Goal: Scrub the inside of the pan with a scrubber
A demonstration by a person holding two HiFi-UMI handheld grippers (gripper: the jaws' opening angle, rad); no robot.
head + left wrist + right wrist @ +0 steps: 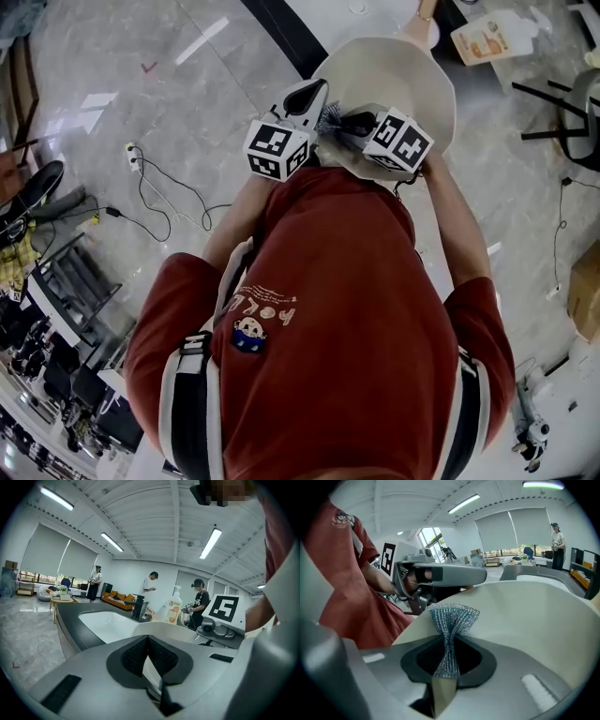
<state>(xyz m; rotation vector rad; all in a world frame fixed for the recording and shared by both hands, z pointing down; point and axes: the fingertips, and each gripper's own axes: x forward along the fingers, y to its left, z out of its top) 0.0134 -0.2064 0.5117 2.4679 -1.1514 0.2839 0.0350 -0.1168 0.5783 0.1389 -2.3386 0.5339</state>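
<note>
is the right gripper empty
No, the right gripper has its jaws pinched shut on a silvery mesh scrubber.

My left claw (pixel 147 641) is pale grey with black ribbed pads (pixel 133 656), and the strip of pan (pixel 173 630) between them is plain cream. My right claw (pixel 449 644) is the same grey with black inside, and its scrubber (pixel 451 620) is a glittery silver-blue mesh with fine ribs. The cube (pixel 277 148) on each claw is white with black square markers. My shirt (pixel 347 309) is brick red with a small cartoon print, and the floor (pixel 187 103) is grey marble streaked white
</note>
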